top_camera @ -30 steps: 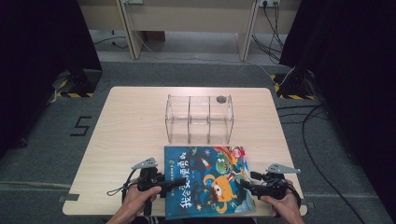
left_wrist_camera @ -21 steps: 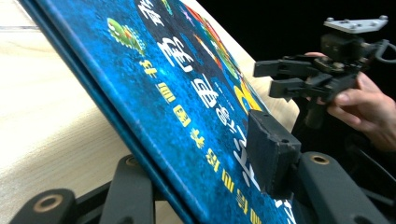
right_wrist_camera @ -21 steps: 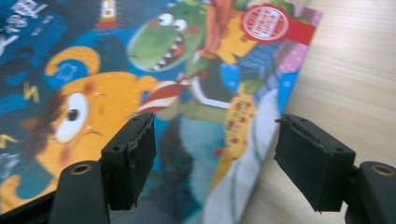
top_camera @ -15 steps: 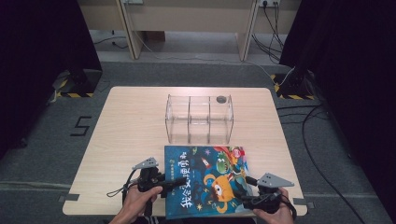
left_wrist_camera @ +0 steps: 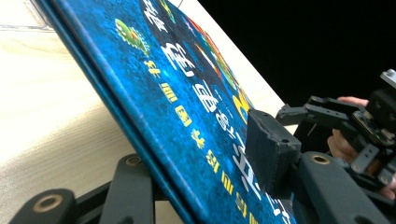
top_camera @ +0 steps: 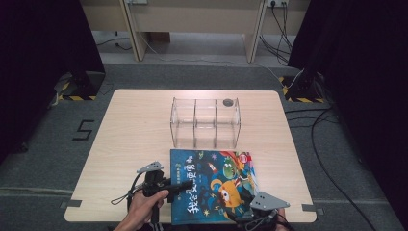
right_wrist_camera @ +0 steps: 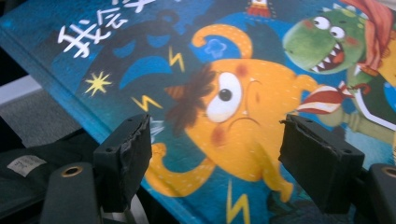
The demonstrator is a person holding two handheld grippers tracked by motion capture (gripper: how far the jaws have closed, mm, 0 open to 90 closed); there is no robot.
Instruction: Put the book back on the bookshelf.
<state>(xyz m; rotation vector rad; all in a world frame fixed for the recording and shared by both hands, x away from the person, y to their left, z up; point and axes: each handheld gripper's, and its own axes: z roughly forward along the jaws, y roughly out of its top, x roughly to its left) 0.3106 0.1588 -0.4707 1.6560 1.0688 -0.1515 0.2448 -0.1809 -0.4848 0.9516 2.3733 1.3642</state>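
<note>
The left hand-held gripper [top_camera: 179, 184] is clamping the left edge of the blue picture book [top_camera: 211, 185], lying at the desk's [top_camera: 130, 134] near edge. The right hand-held gripper [top_camera: 255, 211] is hovering at the book's near right corner, its jaws having just been opening, pads wide and off the cover. A clear three-compartment box [top_camera: 205, 123] is standing just beyond the book, a small dark disc [top_camera: 228, 102] on its top.

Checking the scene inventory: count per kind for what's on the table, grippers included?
Picture book: 1
Clear three-compartment organizer: 1
Small dark round thing on the organizer's top right corner: 1
Grippers: 2, left gripper shut on the picture book, right gripper open over its cover
Total: 5
</note>
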